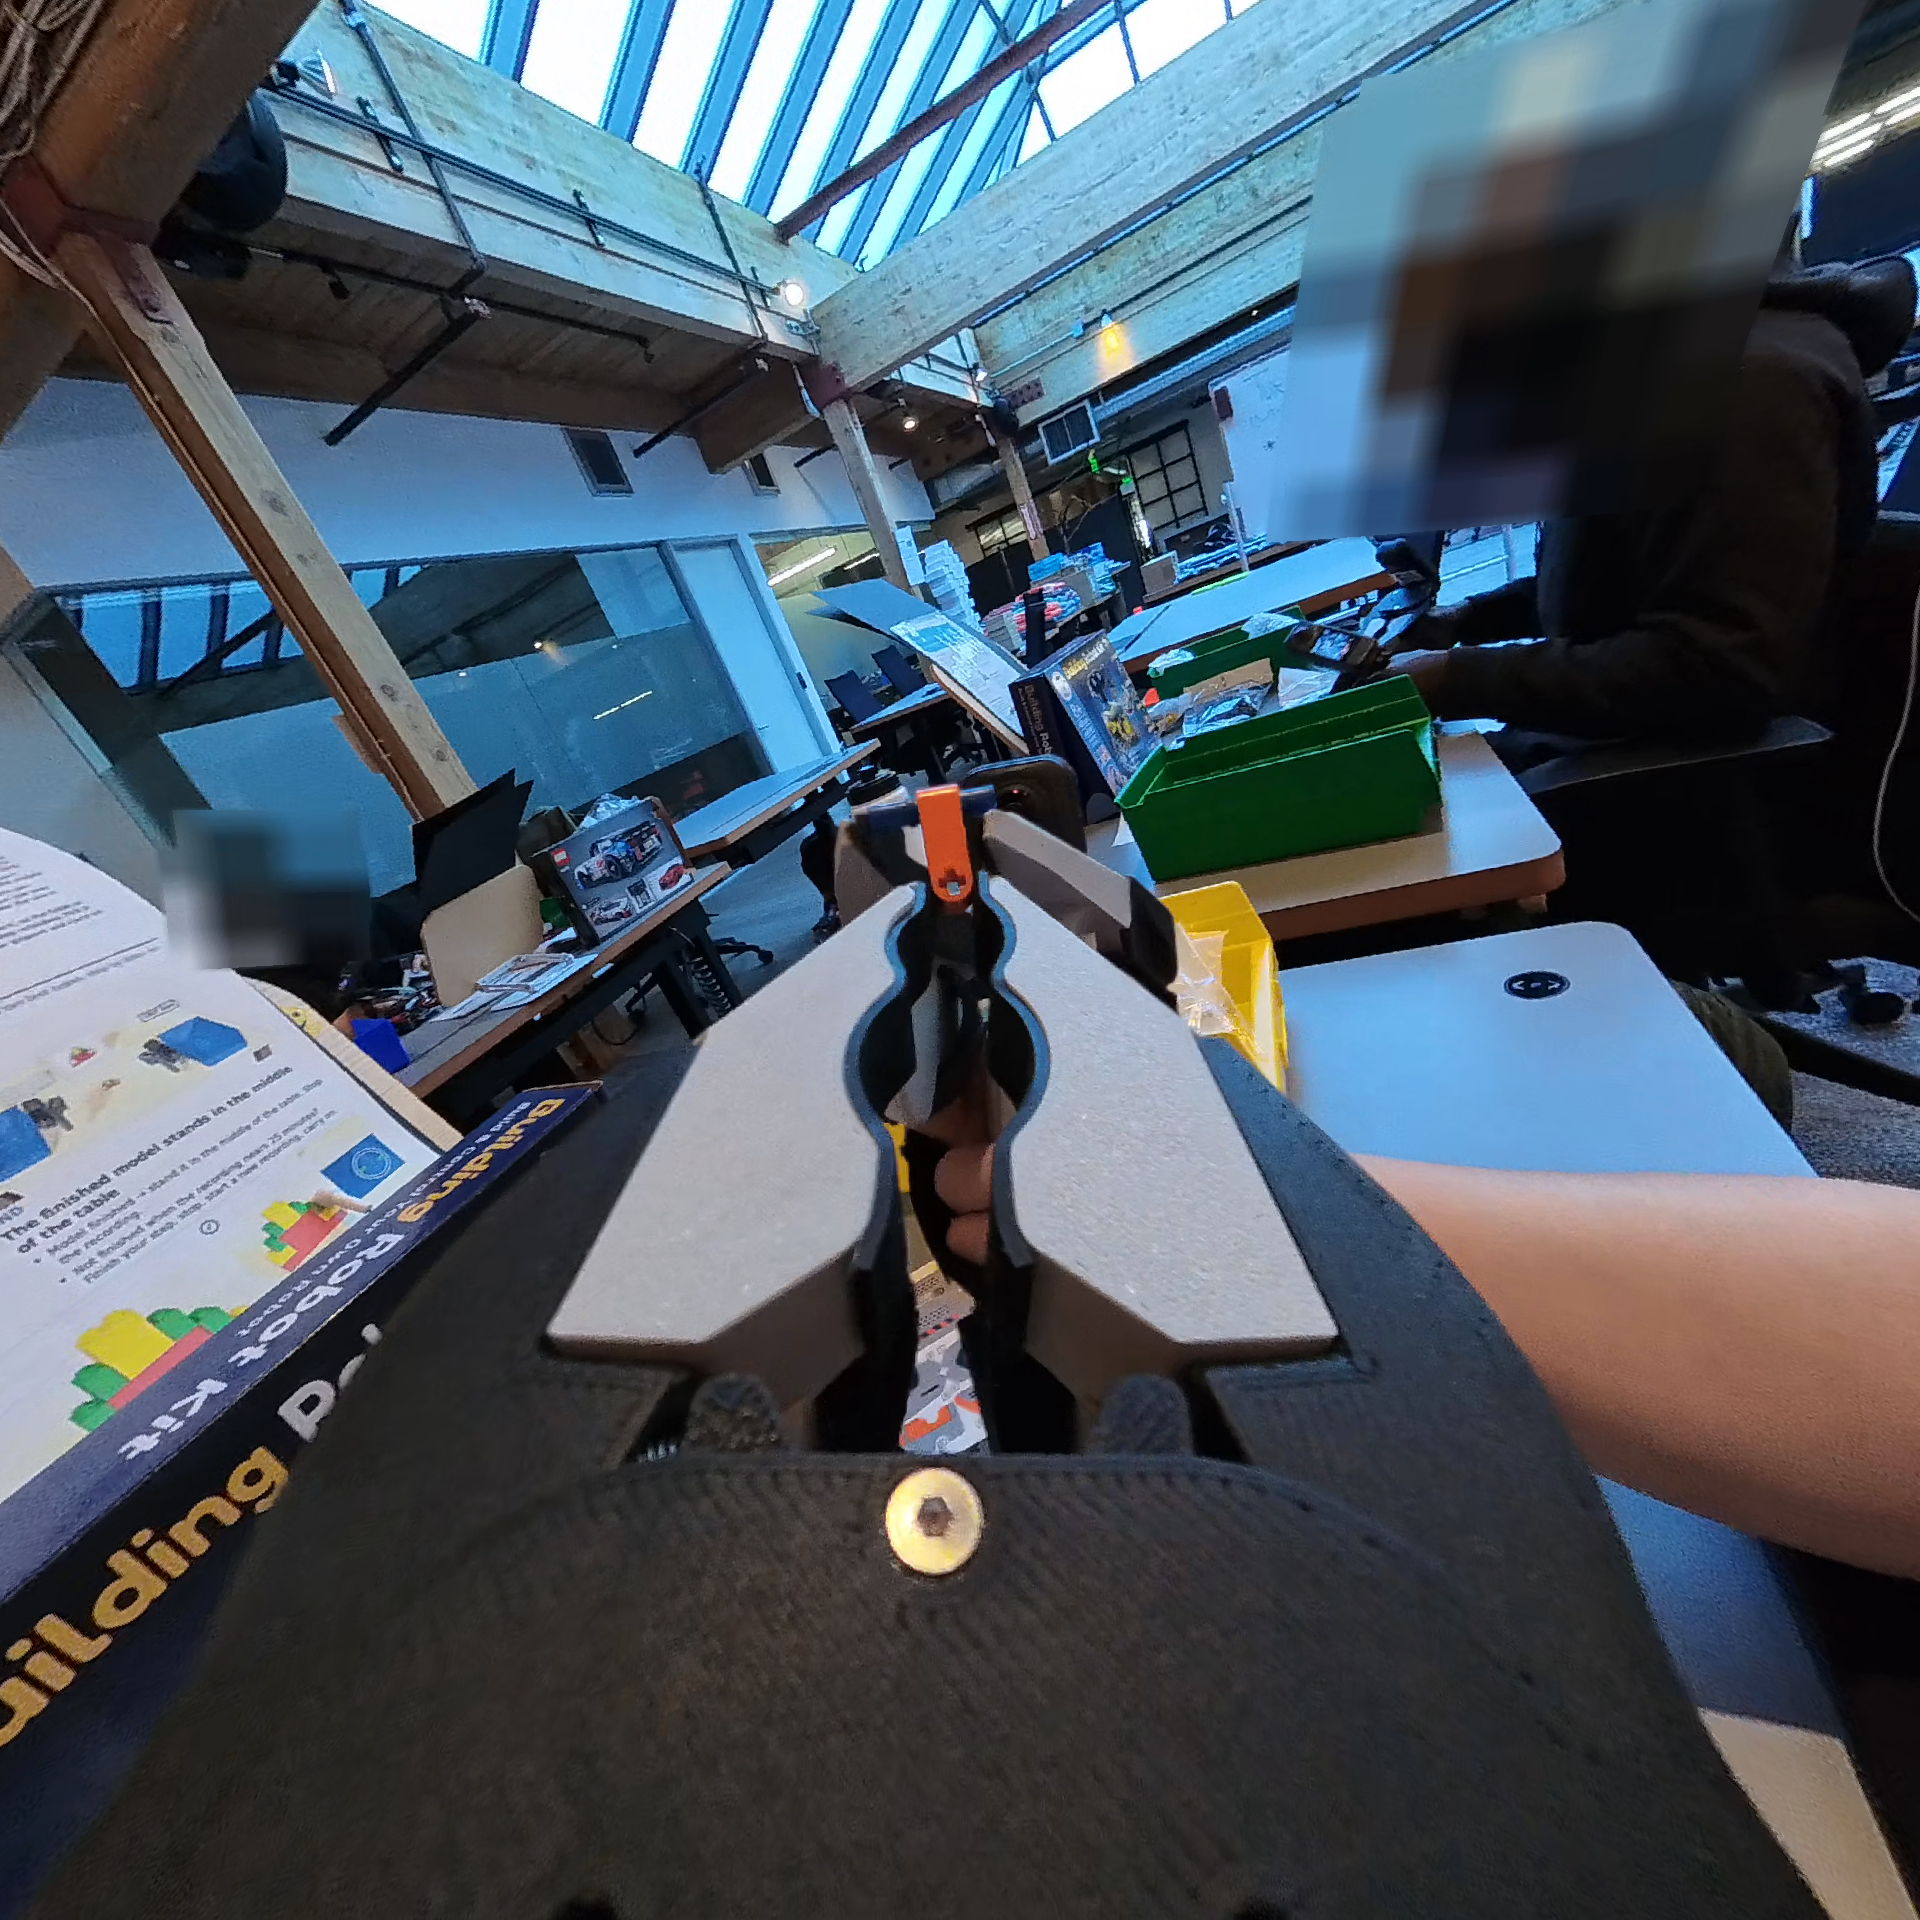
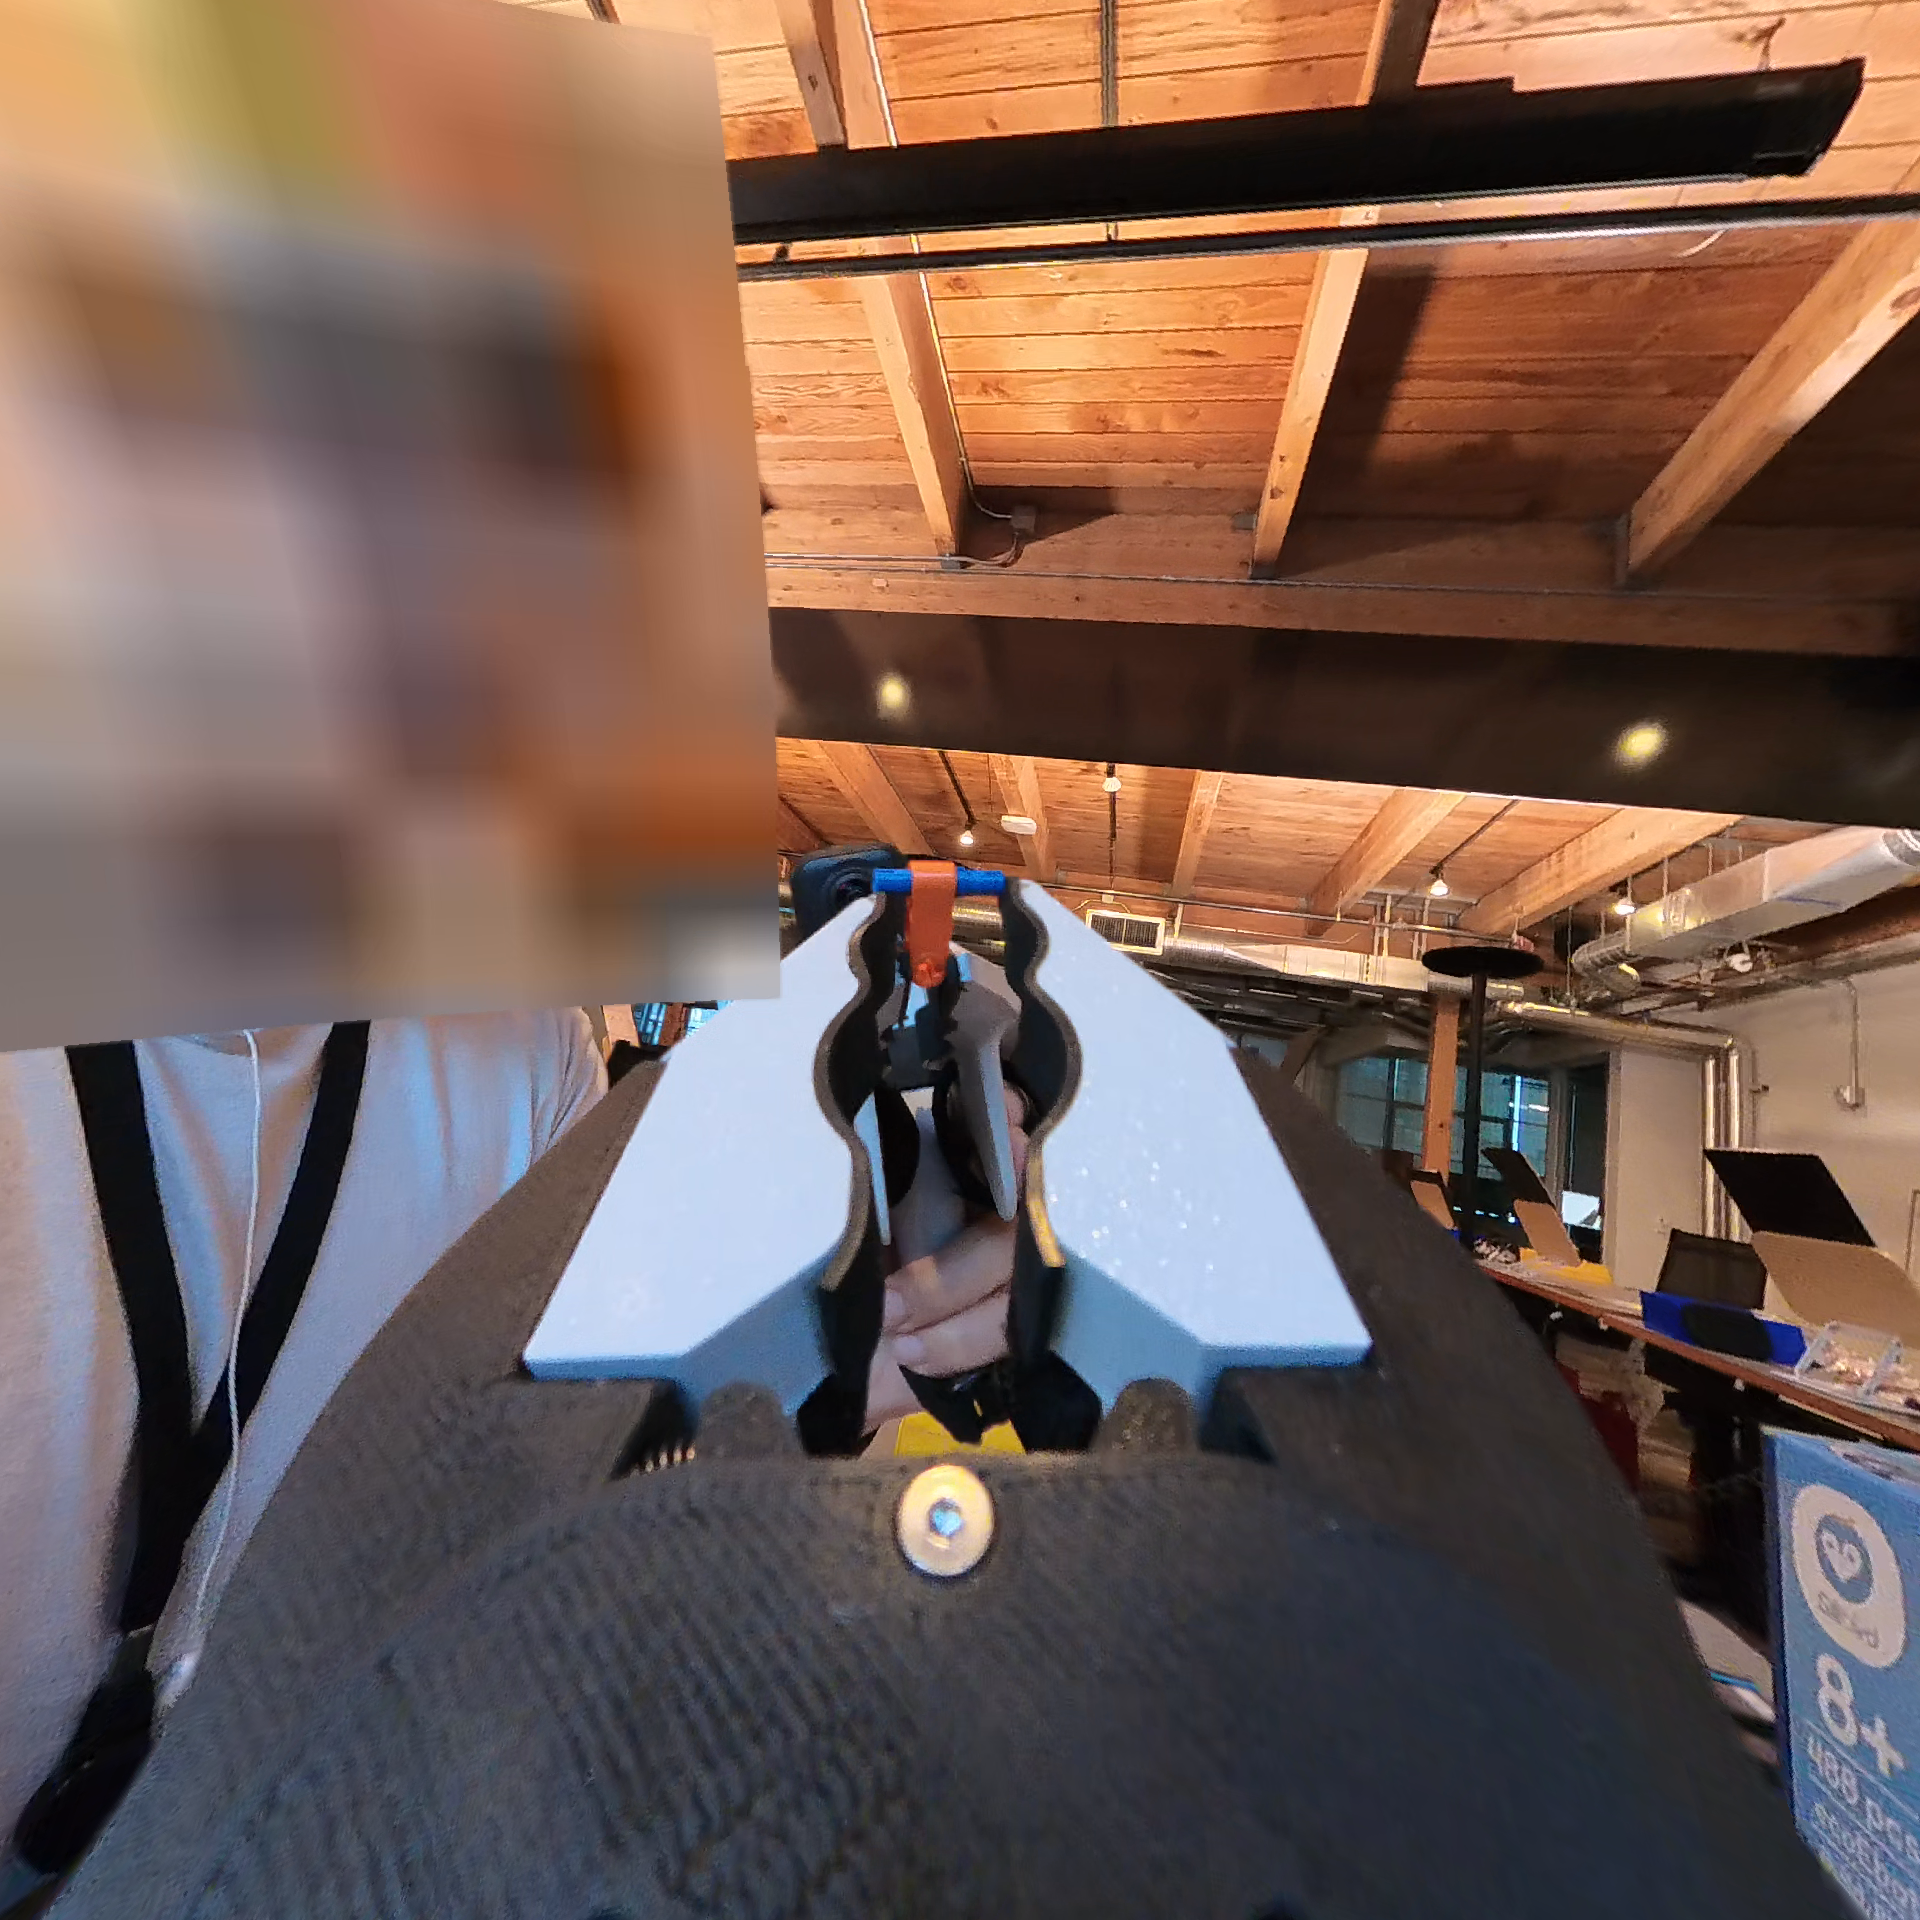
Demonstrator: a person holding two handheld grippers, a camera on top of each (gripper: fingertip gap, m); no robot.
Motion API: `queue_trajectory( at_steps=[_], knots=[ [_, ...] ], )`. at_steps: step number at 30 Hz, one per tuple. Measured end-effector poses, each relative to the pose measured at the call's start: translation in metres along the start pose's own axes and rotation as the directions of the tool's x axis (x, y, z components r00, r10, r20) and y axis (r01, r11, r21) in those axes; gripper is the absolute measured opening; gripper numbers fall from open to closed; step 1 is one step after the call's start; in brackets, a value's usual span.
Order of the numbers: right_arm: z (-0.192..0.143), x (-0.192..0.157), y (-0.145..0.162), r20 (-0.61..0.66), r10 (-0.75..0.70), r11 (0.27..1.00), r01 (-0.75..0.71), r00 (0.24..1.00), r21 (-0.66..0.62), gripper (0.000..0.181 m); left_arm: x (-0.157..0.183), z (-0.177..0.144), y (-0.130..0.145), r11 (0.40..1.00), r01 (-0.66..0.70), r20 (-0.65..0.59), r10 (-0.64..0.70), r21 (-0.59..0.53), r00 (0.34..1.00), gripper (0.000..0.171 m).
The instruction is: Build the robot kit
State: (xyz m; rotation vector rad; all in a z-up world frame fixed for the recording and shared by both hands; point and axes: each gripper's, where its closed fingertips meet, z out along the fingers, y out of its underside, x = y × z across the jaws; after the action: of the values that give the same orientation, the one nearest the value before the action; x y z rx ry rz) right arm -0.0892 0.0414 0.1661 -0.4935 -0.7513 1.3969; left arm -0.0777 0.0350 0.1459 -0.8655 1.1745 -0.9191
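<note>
– Orange connector [image 1: 940, 831], where do I have it?

– You have it up in the air, over the near edge of the bench [image 1: 1507, 1039], between your two tools, which face each other tip to tip. Your left hand-held gripper [image 1: 945, 899] is closed narrow on its lower end. The blue axle [image 2: 977, 881] runs crosswise through its top, and your right hand-held gripper [image 2: 943, 894] looks closed on the two ends of that axle.

– So what can go wrong?

– You hold one small assembly by two joined parts, so any twist or pull between your hands goes into that joint. If you draw the tools apart, I judge the axle could slide out of the connector. If you roll one wrist, the connector could swing round the axle and slip from the left tips, which catch only a little of it.

– And if it drops?

– It would fall toward the yellow bin [image 1: 1236, 935] or the bench edge just right of it, and I cannot tell which. The green bin [image 1: 1288, 800] stands farther off. From the right wrist view the left tool hides what lies below.

– Anything else?

– Your tips are nearly touching, so a small nudge could knock one hold loose.
</note>
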Motion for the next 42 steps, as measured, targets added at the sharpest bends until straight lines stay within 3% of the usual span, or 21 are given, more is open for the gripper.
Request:
queue_trajectory(
  at_steps=[9,14,24,26,27,29,31,33,35,38,42],
  knots=[
    [0.005,-0.004,-0.005,0.019,-0.032,0.997,0.031,0.999,0.076,0.016,0.003,0.000,-0.007,1.000,0.011,0.002,-0.011,0.007,1.000,0.005],
    [0.006,-0.015,-0.011,0.101,-0.019,0.984,0.001,0.995,0.178,0.014,0.011,0.002,-0.013,1.000,0.004,0.005,-0.004,0.020,1.000,0.005],
    [0.004,-0.011,-0.008,0.124,0.058,0.983,-0.079,0.991,0.166,0.015,0.008,0.003,-0.009,1.000,-0.004,0.018,0.004,-0.003,1.000,0.005],
    [0.003,-0.006,-0.006,0.120,0.103,0.981,-0.121,0.987,0.154,0.016,0.003,0.003,-0.006,0.998,-0.056,0.057,0.057,-0.030,0.997,0.005],
    [0.001,0.000,-0.002,0.091,0.121,0.983,-0.132,0.988,0.125,0.034,-0.002,0.001,-0.003,0.993,-0.107,0.090,0.112,-0.056,0.990,0.004],
    [-0.010,0.027,0.013,-0.084,0.137,0.990,-0.133,0.987,0.046,0.070,-0.016,-0.006,-0.001,0.957,-0.262,0.175,0.281,-0.124,0.943,0.004],
    [-0.026,0.035,0.023,-0.142,0.116,0.992,-0.121,0.983,-0.026,0.066,-0.021,-0.011,0.006,0.883,-0.414,0.178,0.454,-0.221,0.873,0.005],
    [-0.028,0.020,0.008,-0.082,0.063,0.998,-0.064,0.995,-0.002,0.062,-0.008,-0.011,0.014,0.832,-0.503,0.077,0.532,-0.232,0.843,0.004],
    [-0.020,0.002,-0.001,-0.021,-0.008,1.000,0.008,1.000,-0.025,0.061,0.001,-0.009,0.015,0.848,-0.492,0.026,0.506,-0.197,0.862,0.004],
    [-0.011,-0.025,0.009,0.070,-0.108,0.977,0.119,0.992,-0.179,0.051,0.010,-0.007,0.011,0.876,-0.460,-0.007,0.465,-0.146,0.886,0.005],
    [-0.008,-0.036,-0.006,0.085,-0.179,0.969,0.191,0.980,-0.158,0.043,0.017,-0.004,0.012,0.856,-0.496,-0.021,0.498,-0.149,0.867,0.004]
  ],
)
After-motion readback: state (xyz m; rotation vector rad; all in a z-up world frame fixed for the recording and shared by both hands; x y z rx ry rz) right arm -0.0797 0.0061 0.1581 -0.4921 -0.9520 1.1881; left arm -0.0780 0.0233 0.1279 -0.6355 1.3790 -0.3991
